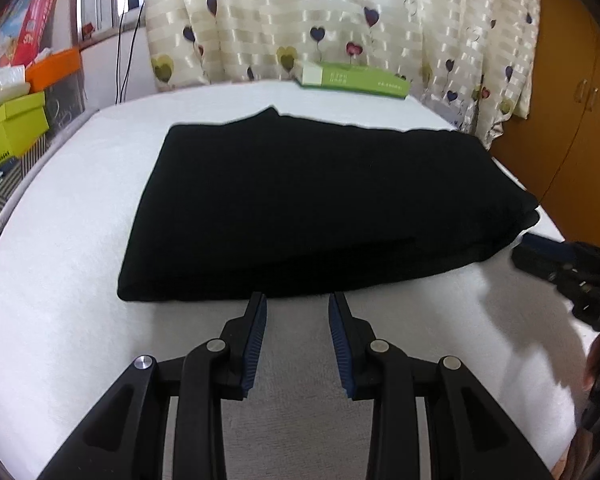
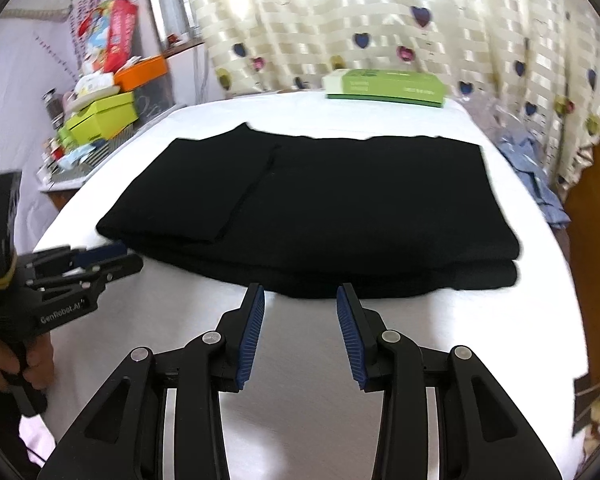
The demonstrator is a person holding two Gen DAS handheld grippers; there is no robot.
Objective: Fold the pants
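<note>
The black pants (image 1: 324,204) lie folded into a flat stacked rectangle on the white table (image 1: 60,320); the right wrist view shows the pants (image 2: 332,208) in at least two layers. My left gripper (image 1: 298,300) is open, its fingertips just short of the near edge of the cloth, nothing between them. My right gripper (image 2: 300,292) is open too, just in front of the near fold. The right gripper (image 1: 540,252) also shows at the right edge of the left wrist view, beside the pants' right corner. The left gripper (image 2: 104,258) appears at the left of the right wrist view, held by a hand (image 2: 16,364).
A green box (image 1: 352,78) lies at the table's far edge before a heart-print curtain (image 1: 340,12). Stacked boxes and clutter (image 2: 100,108) fill a shelf at left. Blue cloth (image 2: 536,176) hangs off the right side. A wooden cabinet (image 1: 572,112) stands at right. Binder clips (image 2: 596,396) grip the table's near right edge.
</note>
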